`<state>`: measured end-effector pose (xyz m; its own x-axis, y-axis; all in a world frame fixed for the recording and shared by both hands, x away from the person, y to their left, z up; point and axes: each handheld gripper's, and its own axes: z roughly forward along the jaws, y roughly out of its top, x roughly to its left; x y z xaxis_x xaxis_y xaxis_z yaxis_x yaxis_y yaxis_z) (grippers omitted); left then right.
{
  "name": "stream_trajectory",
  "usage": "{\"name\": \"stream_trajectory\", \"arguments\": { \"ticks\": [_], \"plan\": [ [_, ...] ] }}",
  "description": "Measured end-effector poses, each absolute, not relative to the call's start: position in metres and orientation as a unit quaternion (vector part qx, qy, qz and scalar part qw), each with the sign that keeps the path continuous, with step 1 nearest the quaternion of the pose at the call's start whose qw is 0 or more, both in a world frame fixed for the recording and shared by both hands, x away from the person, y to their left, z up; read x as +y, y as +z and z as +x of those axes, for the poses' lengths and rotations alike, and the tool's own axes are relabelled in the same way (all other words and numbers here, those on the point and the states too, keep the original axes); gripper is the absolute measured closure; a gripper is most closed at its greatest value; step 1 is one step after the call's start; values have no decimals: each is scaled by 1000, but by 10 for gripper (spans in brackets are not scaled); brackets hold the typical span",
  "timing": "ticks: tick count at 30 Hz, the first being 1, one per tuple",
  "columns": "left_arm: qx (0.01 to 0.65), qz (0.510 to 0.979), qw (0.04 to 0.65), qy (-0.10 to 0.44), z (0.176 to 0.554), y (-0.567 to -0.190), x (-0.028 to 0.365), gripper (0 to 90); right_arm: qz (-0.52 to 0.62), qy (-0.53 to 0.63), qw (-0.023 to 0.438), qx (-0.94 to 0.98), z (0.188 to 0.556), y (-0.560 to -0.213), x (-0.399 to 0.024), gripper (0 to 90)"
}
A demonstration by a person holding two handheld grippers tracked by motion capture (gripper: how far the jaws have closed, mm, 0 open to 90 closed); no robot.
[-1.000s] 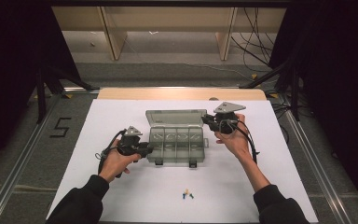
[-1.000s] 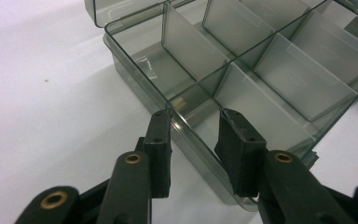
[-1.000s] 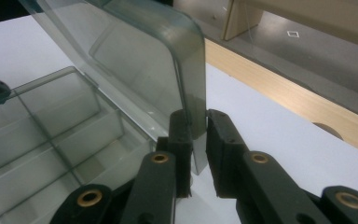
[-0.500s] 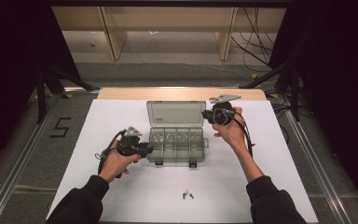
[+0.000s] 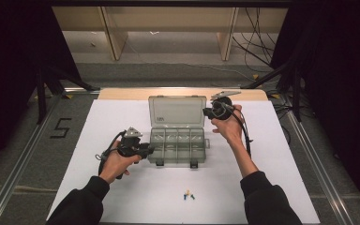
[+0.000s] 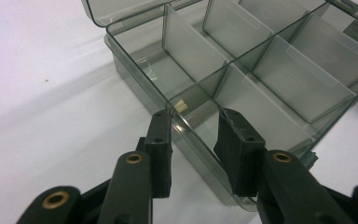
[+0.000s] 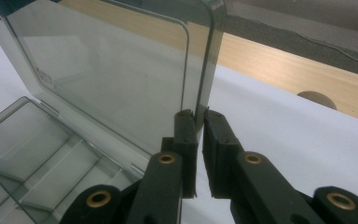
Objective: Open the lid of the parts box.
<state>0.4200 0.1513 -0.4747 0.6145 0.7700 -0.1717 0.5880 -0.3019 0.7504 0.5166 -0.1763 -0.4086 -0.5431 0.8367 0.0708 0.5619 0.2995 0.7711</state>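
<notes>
A clear grey compartment box (image 5: 178, 143) sits mid-table with its lid (image 5: 177, 110) swung up and leaning back. My right gripper (image 5: 207, 111) is shut on the lid's right edge; in the right gripper view the pads (image 7: 186, 135) pinch the thin lid (image 7: 121, 70) between them, gripper (image 7: 196, 113). My left gripper (image 5: 151, 149) is at the box's left end. In the left gripper view its jaws straddle the box's wall (image 6: 135, 70), one pad outside and one inside, both against it, gripper (image 6: 193, 114). The compartments (image 6: 303, 79) in view look empty.
A few small blue and yellow pieces (image 5: 188, 195) lie on the white table cover near the front edge. A wooden strip (image 5: 122, 93) runs along the far edge. Cables (image 5: 248, 133) trail from the right gripper. Metal rails (image 5: 309, 154) flank the table.
The lid has swung up and farther back, carried by my right gripper, which moved toward the table's far side. The left hand and the box base stayed put.
</notes>
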Motion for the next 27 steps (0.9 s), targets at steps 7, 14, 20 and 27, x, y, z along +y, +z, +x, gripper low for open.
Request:
{"name": "stream_trajectory", "arguments": {
  "ticks": [7, 14, 20, 27],
  "plan": [
    [423, 799, 412, 109, 420, -475, 152, 657, 449, 383, 179, 787, 523, -409, -175, 846],
    [422, 800, 412, 109, 420, -475, 152, 655, 466, 375, 166, 784, 527, -408, -174, 844],
    [422, 800, 412, 108, 421, -475, 153, 655, 458, 379, 170, 786, 531, -409, -174, 840],
    [414, 809, 404, 107, 421, -474, 155, 654, 475, 360, 170, 785, 532, -408, -171, 835]
  ]
}}
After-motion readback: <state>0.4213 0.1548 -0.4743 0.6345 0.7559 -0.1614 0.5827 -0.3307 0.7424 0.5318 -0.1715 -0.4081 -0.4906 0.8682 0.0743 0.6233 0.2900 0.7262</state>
